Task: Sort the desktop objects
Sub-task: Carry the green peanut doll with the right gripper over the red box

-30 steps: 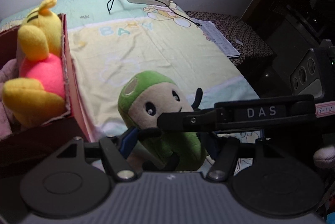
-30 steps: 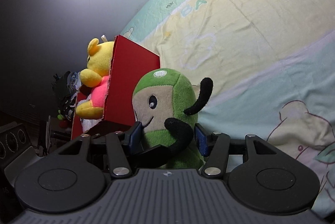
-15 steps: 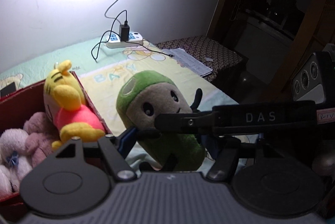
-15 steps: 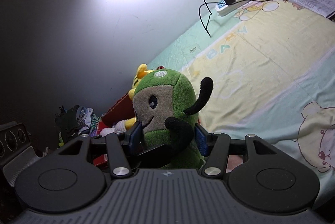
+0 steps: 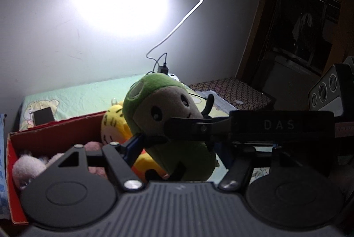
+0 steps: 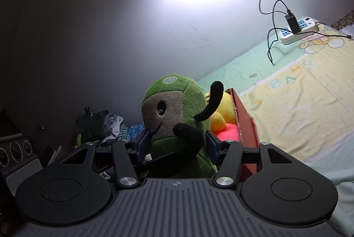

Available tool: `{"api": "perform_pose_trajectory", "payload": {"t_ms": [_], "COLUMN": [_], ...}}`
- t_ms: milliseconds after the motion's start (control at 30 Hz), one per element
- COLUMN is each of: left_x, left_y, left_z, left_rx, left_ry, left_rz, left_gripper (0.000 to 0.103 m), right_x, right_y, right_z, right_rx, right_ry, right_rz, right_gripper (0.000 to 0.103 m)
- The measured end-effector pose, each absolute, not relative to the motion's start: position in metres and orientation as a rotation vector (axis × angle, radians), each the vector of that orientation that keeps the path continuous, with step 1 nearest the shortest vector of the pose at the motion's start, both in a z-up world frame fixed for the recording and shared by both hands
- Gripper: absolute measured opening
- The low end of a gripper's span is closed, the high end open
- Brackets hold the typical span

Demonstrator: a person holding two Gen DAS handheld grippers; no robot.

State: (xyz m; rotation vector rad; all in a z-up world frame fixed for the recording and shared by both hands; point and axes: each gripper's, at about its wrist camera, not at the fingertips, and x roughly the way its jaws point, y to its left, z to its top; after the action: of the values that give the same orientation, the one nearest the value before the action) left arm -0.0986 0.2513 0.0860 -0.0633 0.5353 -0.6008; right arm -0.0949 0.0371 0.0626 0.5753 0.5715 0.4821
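- Right wrist view: the right gripper (image 6: 177, 146) is clamped on the lower body of the green plush toy (image 6: 177, 117), its 2 blue pads pressed into the sides, and the toy hangs in the air by the near-left edge of the red box (image 6: 245, 124).
- Left wrist view: the left gripper (image 5: 177, 148) has the same green toy between its fingers, and its jaws are opening; its left blue pad (image 5: 135, 146) sits against the toy's side, the right one is hidden behind the other tool, so I cannot tell whether it grips.
- Risk, as I judge it: with 1 grip easing off, the soft body may sag or twist in the remaining clamp and drop short of the box, onto the pale quilt (image 6: 298, 104).
- Another risk: the 2 tools cross closely here, so a finger could snag the toy's black arm (image 6: 210, 101).
- Box contents: 1 yellow plush in pink (image 5: 115, 126) at the right end and pale pink fluffy toys (image 5: 28, 168) to the left; space looks tight.
- A dark small block (image 5: 43, 116) lies on the quilt beyond the box.
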Motion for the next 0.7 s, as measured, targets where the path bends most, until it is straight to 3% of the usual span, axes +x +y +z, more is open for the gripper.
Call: {"api": "perform_pose_trajectory", "payload": {"t_ms": [300,700], "left_x": [-0.079,-0.050], "left_y": [0.295,0.323], "left_z": [0.081,0.030], "left_rx": [-0.109,-0.131], "left_ry": [0.535,0.668], "left_rz": [-0.499,-0.460], "left_gripper": [0.071,0.071], "right_x": [-0.061,-0.030], "right_y": [0.081,0.122], "right_z": [0.059,0.018], "right_rx": [0.531,0.477], "right_ry": [0.575,0.675], "right_rz": [0.578,0.579], "right_gripper": [0.056,0.056]}}
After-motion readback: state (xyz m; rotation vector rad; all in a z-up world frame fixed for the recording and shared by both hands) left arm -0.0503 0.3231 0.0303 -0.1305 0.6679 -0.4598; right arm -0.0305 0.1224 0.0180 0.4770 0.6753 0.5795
